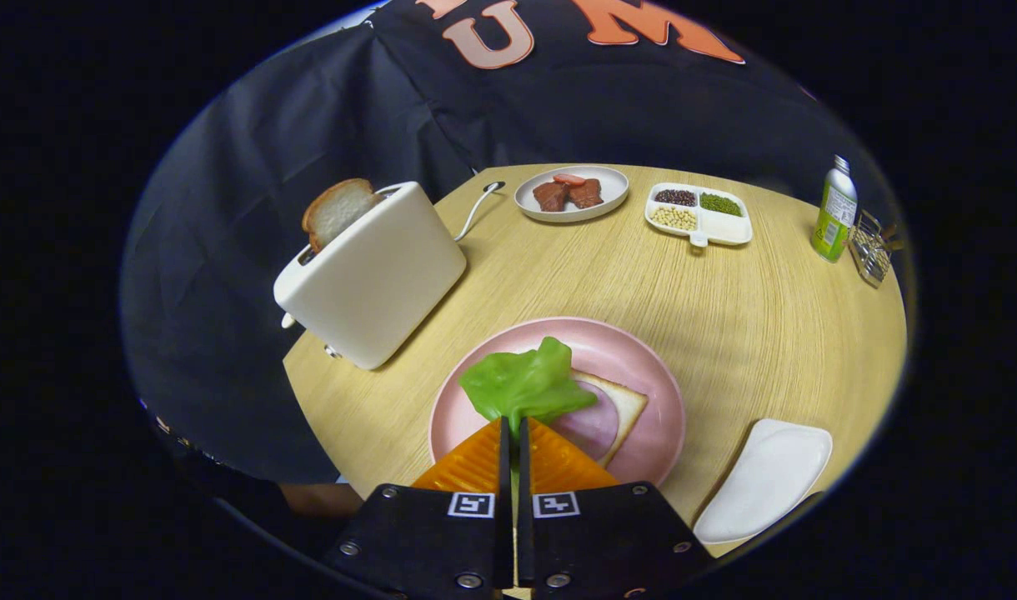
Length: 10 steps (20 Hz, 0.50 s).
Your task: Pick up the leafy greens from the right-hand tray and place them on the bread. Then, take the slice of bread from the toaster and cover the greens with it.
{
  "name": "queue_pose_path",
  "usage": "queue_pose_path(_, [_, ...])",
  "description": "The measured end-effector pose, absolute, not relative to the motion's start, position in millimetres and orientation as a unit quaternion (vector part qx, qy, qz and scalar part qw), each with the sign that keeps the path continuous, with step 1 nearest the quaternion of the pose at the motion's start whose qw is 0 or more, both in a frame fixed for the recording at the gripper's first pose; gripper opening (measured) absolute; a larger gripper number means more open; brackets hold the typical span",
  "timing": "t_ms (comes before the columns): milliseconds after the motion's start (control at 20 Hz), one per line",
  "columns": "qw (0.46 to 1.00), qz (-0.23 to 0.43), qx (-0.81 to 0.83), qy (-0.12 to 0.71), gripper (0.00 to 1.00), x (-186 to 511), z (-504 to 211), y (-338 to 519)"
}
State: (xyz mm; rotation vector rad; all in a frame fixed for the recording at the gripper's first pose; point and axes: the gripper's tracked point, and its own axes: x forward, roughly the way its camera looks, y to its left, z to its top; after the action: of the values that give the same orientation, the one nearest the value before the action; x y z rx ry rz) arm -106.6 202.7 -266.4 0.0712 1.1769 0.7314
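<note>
The gripper (pixel 513 433) is positioned above the near edge of the bench (pixel 758 325). Its fingers (pixel 475 462) are pressed nearly together, leaving a narrow slit, and both clamp the lower edge of the leafy greens (pixel 525 383). The greens project forward from the fingertips and hang over the pink plate (pixel 654 383).

The pink plate sits near the near edge of the bench, directly ahead of the fingers. It carries a slice of bread (pixel 625 404) with a round pinkish slice (pixel 596 425) lying on top of it. The greens overlap the near-left part of the bread; whether they touch it cannot be determined.

A white tray (pixel 767 479) lies beside the plate at the near right edge of the bench, apart from the plate.

A white toaster (pixel 375 279) stands at the left edge of the bench, beyond the plate. A second slice of bread (pixel 338 208) stands upright in its slot, with the upper half exposed. A cord (pixel 475 208) runs from the toaster toward the far edge.

At the far edge sits a white dish (pixel 604 200) holding reddish-brown pieces. Just beside it is a divided dish (pixel 729 229) with dark, green and pale beans in separate compartments. At the far right edge stand a green bottle (pixel 835 212) and, just beside it, a wire rack (pixel 871 250).
</note>
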Motion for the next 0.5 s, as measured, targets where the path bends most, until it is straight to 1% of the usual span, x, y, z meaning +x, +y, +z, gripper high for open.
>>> queue_pose_path(200, [0.785,0.314,0.009,0.534,0.04,-96,-274,194])
queue_pose_path(300, [0.785,0.310,0.009,0.536,0.07,-95,-276,190])
queue_pose_path(400, [0.786,0.308,0.010,0.536,0.10,-94,-279,190])
queue_pose_path(450, [0.789,0.308,0.004,0.532,0.15,-92,-279,189])
queue_pose_path(500, [0.792,0.304,-0.004,0.529,0.17,-90,-282,189])
